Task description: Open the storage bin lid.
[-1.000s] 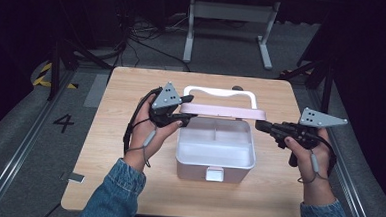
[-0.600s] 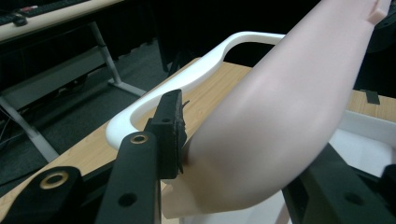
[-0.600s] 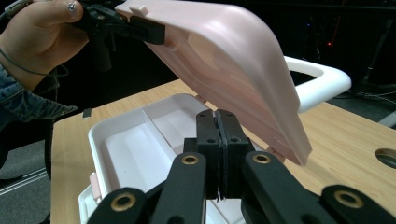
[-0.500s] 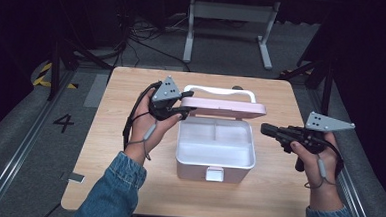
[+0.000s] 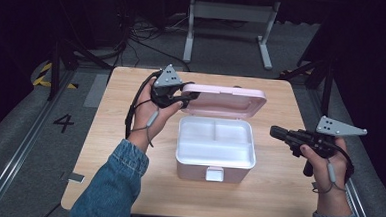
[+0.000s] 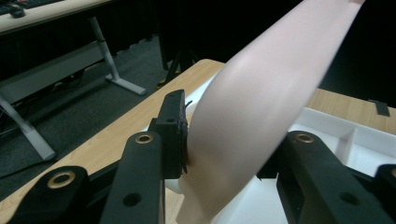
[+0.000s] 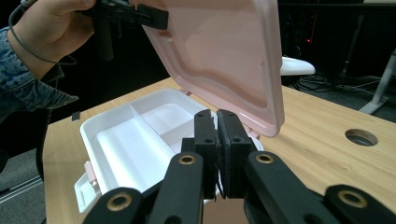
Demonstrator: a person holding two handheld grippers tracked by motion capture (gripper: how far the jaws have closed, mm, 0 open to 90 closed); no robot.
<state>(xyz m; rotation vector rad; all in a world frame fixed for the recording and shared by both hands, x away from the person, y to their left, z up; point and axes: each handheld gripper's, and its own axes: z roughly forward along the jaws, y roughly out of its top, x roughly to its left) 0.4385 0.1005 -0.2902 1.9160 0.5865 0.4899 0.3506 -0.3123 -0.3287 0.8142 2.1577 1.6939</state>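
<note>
Pink, smooth plastic with rounded corners, the lid (image 5: 224, 99) stands raised behind the white 3-compartment box (image 5: 216, 149) at the wooden table's (image 5: 276, 193) middle, its long axis running left-right; the left gripper (image 5: 184, 99), jaws just closing, clamps its left corner, blurred close-up; the right gripper (image 5: 276, 132) hovers beside, clenched on nothing.

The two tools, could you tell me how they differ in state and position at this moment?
The left tool is clamped on the pink lid of the white box, its jaws having just been closing; the right tool is shut on nothing. The left tool is at the lid's corner; the right tool hangs apart, right of the box. Both are black, hand-held, with grey plates.
</note>
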